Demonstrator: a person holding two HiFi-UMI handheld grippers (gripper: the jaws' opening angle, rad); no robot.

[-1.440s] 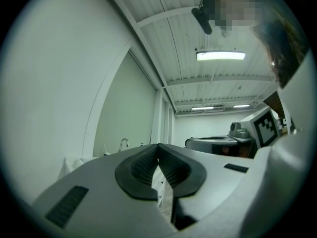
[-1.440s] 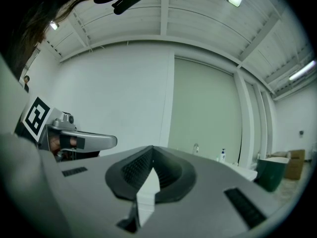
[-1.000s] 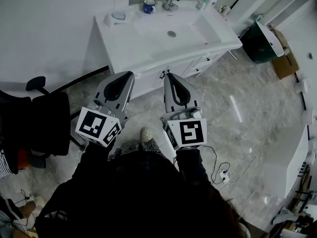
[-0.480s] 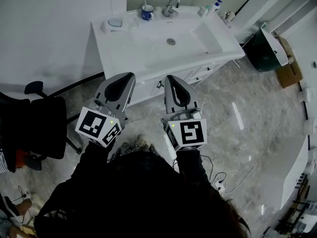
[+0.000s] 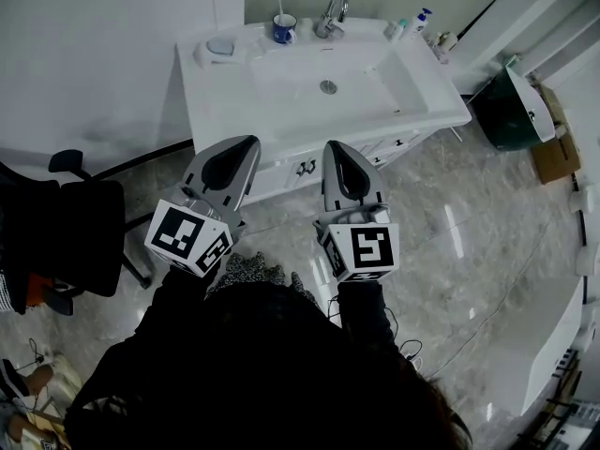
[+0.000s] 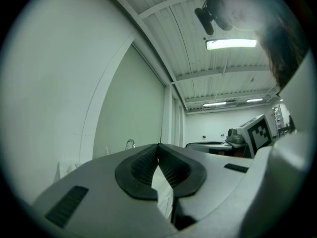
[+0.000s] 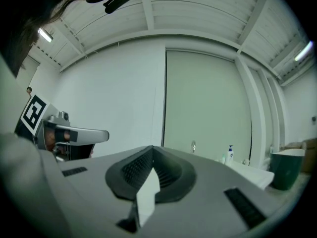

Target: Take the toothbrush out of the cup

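Head view, L to R. Far L: black chair (image 5: 89, 228) on marble floor (image 5: 450, 242), next to white wall.

Vanity (image 5: 281, 111) ahead of me, white top, cabinet doors below. Along its back edge:
- dish (image 5: 217, 47) at L corner
- blue cup (image 5: 284, 30), just L of tap (image 5: 333, 12)
- brush (image 5: 278, 6) upright in cup, pale handle sticking out the top, nothing touching it

Basin (image 5: 375, 73) takes mid-top, drain (image 5: 327, 87) at its centre. Bottle (image 5: 422, 19) w/ blue cap at back R corner; small bits beside it, too small to ID. Green bin (image 5: 511, 111) on floor R of vanity, cardboard box (image 5: 553, 153) just past it.

My L gripper (image 5: 249, 142): held level at vanity front, pointing toward it, well apart from cup. Jaws clenched, tips meeting, nothing between. L gripper view agrees: ribbed pads (image 6: 143, 165) close to a point, top of tap showing beyond them.

My R gripper (image 5: 333, 146): alongside L, near it, also at vanity front, under basin edge. Jaws pressed together, empty. R gripper view: tips meet, tap and bottle past them, bin off to R.

Marker cubes: L cube (image 5: 187, 240) and R cube (image 5: 361, 251) sit at rear of each gripper, close to my dark top (image 5: 262, 373).
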